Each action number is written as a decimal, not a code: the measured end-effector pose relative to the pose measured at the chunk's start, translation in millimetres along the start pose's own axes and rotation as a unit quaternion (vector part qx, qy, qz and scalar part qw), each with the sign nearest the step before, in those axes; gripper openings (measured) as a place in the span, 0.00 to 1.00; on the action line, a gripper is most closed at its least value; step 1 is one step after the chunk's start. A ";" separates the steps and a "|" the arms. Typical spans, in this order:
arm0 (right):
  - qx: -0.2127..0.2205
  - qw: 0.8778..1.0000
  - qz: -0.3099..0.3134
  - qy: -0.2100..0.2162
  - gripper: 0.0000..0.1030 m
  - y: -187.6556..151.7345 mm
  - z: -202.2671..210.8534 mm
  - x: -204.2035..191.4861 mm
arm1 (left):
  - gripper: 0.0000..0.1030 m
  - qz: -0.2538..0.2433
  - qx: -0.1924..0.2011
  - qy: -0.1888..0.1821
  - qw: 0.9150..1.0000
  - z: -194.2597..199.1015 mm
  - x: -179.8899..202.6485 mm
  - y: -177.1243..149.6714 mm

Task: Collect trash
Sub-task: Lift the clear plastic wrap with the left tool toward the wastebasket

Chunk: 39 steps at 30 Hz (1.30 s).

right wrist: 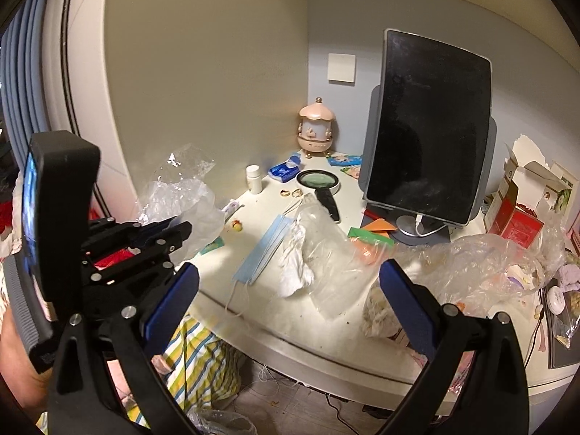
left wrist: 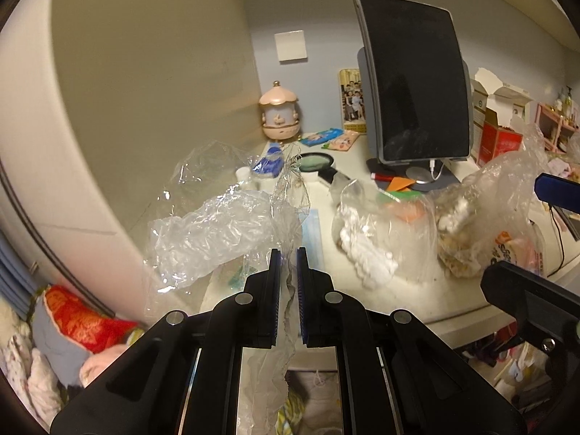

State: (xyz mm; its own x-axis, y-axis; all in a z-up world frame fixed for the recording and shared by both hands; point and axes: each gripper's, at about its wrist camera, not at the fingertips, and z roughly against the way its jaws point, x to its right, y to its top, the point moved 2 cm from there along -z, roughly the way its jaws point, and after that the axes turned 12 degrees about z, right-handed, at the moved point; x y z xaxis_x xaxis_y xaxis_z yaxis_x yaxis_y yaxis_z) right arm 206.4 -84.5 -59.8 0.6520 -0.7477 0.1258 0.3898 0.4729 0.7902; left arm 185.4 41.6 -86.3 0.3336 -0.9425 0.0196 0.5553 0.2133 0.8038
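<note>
- The left gripper was clamped on a crumpled sheet of clear plastic wrap, held up in the air off the tabletop near its left edge; a thin tail of the film hung down between the jaws.
- The right gripper was wide open and empty, hovering over the front of the tabletop.
- More trash lay ahead: a clear bag with a white tissue inside, a blue face mask just beside it, and a larger crinkled plastic bag to the right.
- Judged from this, the step in hand was gathering loose film. The grip looked narrow, so the left should move smoothly to avoid slippage.
- The right would do best to close on bunched material, not a flat edge, and steer clear of the magnifying glass and tablet.
</note>
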 end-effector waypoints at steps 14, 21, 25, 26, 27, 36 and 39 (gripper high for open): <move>-0.019 0.999 0.015 0.026 0.94 -27.6 21.8 -78.3 | 0.07 0.012 -0.022 0.024 0.999 56.8 -67.3 -61.6; -0.041 0.999 0.013 0.016 0.94 -53.8 41.7 -135.0 | 0.07 -0.003 -0.042 0.015 0.999 86.2 -106.6 -108.7; -0.053 0.999 0.008 0.010 0.94 -75.2 49.6 -161.8 | 0.07 -0.025 -0.059 0.006 0.998 99.4 -119.6 -142.1; -0.058 0.998 0.007 0.008 0.94 -81.4 50.7 -168.7 | 0.07 -0.030 -0.065 0.002 0.997 102.0 -122.0 -151.8; -0.062 0.998 0.006 0.008 0.94 -85.8 51.5 -173.2 | 0.07 -0.034 -0.070 -0.001 0.997 104.2 -123.4 -160.5; -0.099 0.995 0.026 0.010 0.94 -134.7 49.4 -202.3 | 0.07 -0.049 -0.121 -0.018 0.991 106.0 -118.3 -241.1; -0.108 0.994 0.028 0.019 0.94 -153.9 41.0 -200.5 | 0.07 -0.040 -0.140 -0.022 0.989 99.0 -115.3 -267.0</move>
State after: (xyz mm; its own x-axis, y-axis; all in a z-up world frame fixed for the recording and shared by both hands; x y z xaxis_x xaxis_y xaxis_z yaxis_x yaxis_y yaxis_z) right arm -11.0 -26.5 -182.1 0.6984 -0.7019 0.1401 0.4806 0.6050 0.6349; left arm -76.8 67.8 -244.3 0.2502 -0.9682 -0.0074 0.7701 0.1944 0.6076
